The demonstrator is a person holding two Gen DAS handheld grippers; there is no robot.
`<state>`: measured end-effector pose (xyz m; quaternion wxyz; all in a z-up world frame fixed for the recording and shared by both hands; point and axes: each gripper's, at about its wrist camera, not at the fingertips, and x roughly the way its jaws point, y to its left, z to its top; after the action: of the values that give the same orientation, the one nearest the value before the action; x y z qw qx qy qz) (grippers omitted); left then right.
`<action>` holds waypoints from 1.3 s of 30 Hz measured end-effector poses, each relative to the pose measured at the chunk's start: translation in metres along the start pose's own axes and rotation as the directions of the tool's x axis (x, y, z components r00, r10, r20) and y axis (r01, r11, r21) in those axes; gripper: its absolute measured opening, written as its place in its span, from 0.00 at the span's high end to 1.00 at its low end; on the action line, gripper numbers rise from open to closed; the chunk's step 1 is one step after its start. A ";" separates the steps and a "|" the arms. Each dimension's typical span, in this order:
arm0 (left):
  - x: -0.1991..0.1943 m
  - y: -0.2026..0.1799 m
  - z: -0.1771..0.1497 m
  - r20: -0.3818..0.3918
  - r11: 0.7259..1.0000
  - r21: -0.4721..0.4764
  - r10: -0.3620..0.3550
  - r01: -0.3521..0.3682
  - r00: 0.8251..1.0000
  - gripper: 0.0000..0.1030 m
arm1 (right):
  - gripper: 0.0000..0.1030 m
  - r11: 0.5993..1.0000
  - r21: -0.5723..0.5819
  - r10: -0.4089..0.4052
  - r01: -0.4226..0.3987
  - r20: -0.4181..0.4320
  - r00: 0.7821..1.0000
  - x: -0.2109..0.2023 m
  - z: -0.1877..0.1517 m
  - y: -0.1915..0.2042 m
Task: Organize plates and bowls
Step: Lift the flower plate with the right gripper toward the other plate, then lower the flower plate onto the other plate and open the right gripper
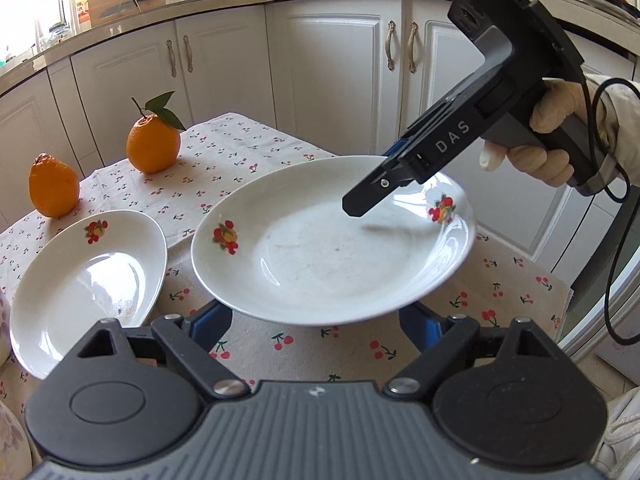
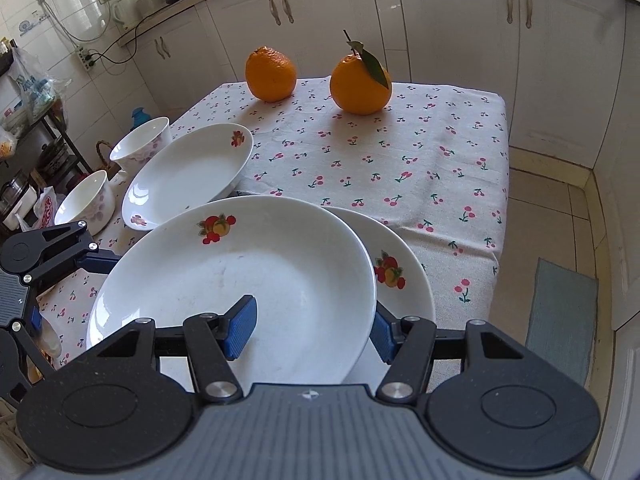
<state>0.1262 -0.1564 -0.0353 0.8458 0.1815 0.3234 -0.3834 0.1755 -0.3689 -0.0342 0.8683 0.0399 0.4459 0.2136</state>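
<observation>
Right gripper (image 2: 312, 330) clamped on the rim of a white fruit-print plate (image 2: 240, 280), 1 blue pad inside the dish, 1 beneath, plate lifted and tilted above the cherry-print tablecloth (image 2: 400, 152). Left gripper (image 1: 316, 320) spread wide under the near edge of that plate, seemingly not pinching it. Partly under it, a second plate (image 2: 404, 280); further left, a third plate (image 2: 188, 176) and 2 bowls (image 2: 140, 144). At the far end, 2 oranges (image 2: 360, 86).
</observation>
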 end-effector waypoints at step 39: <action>0.003 0.001 -0.004 0.036 1.000 -0.001 -0.025 0.025 0.999 0.10 | 0.36 0.993 0.040 -0.115 0.116 -0.006 0.993 -0.021 -0.017 0.000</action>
<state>0.1264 -0.1550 -0.0401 0.8468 0.1700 0.3109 -0.3966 0.1512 -0.3793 -0.0285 0.8774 0.0309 0.4533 0.1542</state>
